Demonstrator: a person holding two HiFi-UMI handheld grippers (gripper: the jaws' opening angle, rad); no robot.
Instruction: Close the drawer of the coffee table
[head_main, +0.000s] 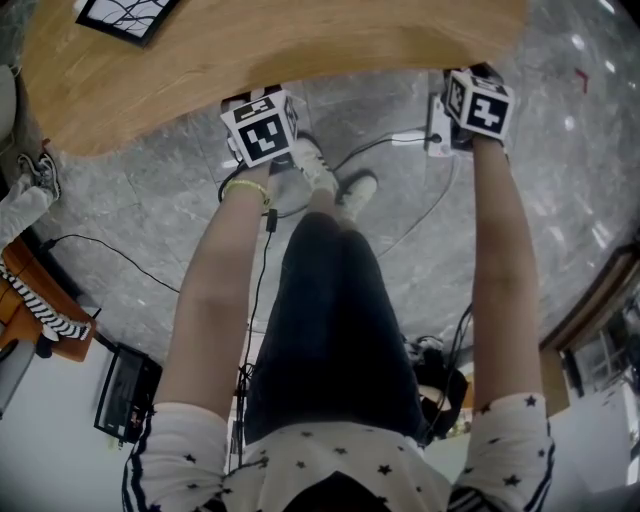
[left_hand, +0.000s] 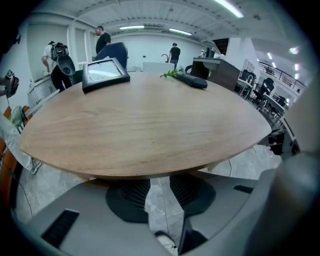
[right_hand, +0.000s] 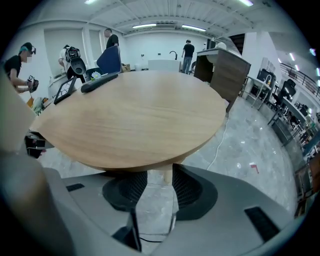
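By one coffee table (left_hand: 150, 125), two open grippers (left_hand: 159, 192) (right_hand: 160, 186)

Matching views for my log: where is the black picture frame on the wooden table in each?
Head view: picture frame at top left, cropped.
Left gripper view: picture frame upper left, on the tabletop.
Right gripper view: picture frame far left, seen side-on.
Shared landmark: the tabletop's curved near edge.

1. Frame (left_hand: 105, 74), tilted, at 11 o'clock in the left gripper view.
2. Remote (left_hand: 192, 81) at 1 o'clock, with a green sprig (left_hand: 172, 73) touching its far end.
3. Cable (head_main: 110, 255) on the floor (head_main: 160, 210), at 9 o'clock in the head view.
4. Black box (head_main: 125, 390) at 8 o'clock.
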